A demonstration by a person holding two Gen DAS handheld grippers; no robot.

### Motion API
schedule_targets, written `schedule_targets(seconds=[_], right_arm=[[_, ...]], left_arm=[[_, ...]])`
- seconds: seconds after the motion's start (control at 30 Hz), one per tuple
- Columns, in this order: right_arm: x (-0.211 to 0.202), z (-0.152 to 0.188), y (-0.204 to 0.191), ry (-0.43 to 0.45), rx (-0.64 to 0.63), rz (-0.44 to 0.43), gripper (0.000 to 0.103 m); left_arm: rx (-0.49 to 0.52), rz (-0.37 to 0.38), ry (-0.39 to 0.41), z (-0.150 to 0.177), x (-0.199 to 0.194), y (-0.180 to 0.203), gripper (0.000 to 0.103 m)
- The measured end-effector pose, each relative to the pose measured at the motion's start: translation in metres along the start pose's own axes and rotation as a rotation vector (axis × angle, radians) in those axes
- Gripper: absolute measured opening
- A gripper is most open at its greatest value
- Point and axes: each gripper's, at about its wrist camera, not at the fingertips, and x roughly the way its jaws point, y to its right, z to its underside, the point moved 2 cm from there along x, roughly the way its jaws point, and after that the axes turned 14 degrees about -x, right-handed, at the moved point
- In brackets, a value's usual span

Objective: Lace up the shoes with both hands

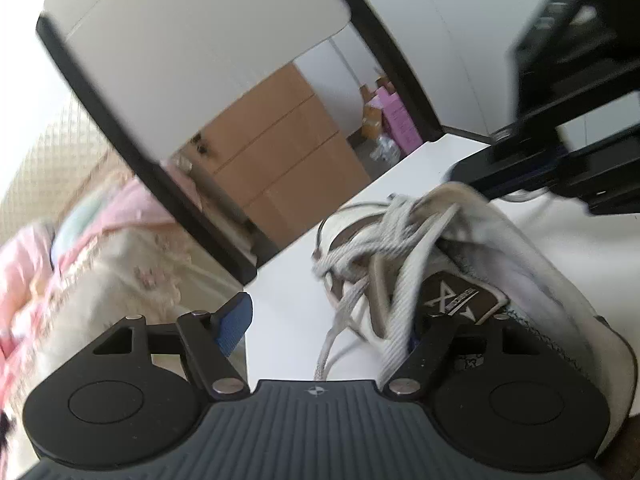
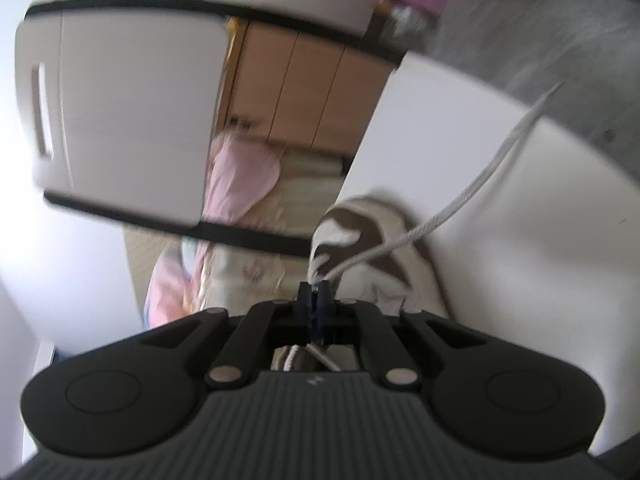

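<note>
Mid-lacing: right hand-held gripper pinching grey woven lace (taut), left hand-held gripper spread beside white-and-brown sneaker; next, catching a strand.

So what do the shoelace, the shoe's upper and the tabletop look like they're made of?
Shoelace: woven fabric cord, matte off-white; its ribbed braid shows. Shoe upper: looks like pale mesh or textile with a brown, leather-like logo patch; blur leaves it open. Table: smooth white, slightly glossy surface, possibly laminate.
</note>
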Motion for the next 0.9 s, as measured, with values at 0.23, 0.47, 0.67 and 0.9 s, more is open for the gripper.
schedule_targets(seconds=[0.23, 0.47, 0.67, 0.9], right_arm=[[-0.029, -0.017, 0.031, 0.121, 0.034, 0.159, 0.003], [-0.077, -0.034, 0.065, 0.257, 0.059, 0.314, 0.003], [-0.121, -0.037, 0.094, 0.373, 0.106, 0.449, 0.003], [-0.155, -0.037, 0.117, 0.498, 0.145, 0.585, 0.003]], left_arm=[[-0.073, -0.035, -0.042, 0.002, 0.0, -0.003, 0.078], [-0.111, -0.038, -0.053, 0.004, 0.0, -0.006, 0.078], [-0.149, -0.015, -0.053, 0.008, 0.002, -0.013, 0.078], [-0.168, 0.001, -0.01, 0.012, -0.003, -0.016, 0.081]])
